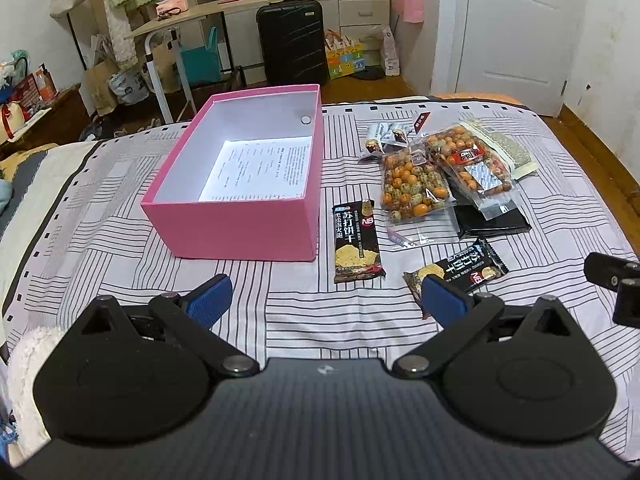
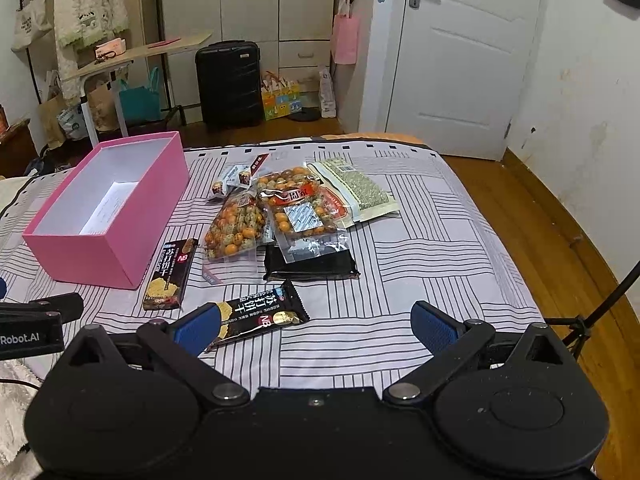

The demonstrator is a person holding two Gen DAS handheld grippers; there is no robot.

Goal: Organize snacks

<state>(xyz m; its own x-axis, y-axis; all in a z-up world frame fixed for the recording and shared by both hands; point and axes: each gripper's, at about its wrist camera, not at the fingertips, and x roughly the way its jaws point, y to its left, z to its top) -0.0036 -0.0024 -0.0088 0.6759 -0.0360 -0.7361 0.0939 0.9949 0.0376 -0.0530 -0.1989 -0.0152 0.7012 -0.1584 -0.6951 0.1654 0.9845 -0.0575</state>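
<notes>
An open pink box (image 1: pixel 240 224) (image 2: pixel 104 248) sits on the striped bedspread, with only a printed sheet (image 1: pixel 260 168) inside. To its right lie two black cracker packs (image 1: pixel 356 240) (image 2: pixel 170 274), the nearer one (image 1: pixel 468 266) (image 2: pixel 260 312) angled. Behind them are two clear bags of orange and green coated nuts (image 1: pixel 412 190) (image 2: pixel 236 228), a seed bag (image 2: pixel 356 192), a flat black pack (image 2: pixel 310 266) and small wrapped sweets (image 1: pixel 386 138). My left gripper (image 1: pixel 324 300) is open, low over the bed in front of the box. My right gripper (image 2: pixel 316 326) is open too, its left finger (image 2: pixel 198 330) beside the nearer cracker pack.
The bed (image 2: pixel 440 264) ends at the far side and on the right, where wooden floor (image 2: pixel 560 248) shows. Beyond stand a black suitcase (image 1: pixel 290 40), a small side table (image 1: pixel 192 16), bags and a white door (image 2: pixel 460 60). A white fluffy sleeve (image 1: pixel 28 380) is at lower left.
</notes>
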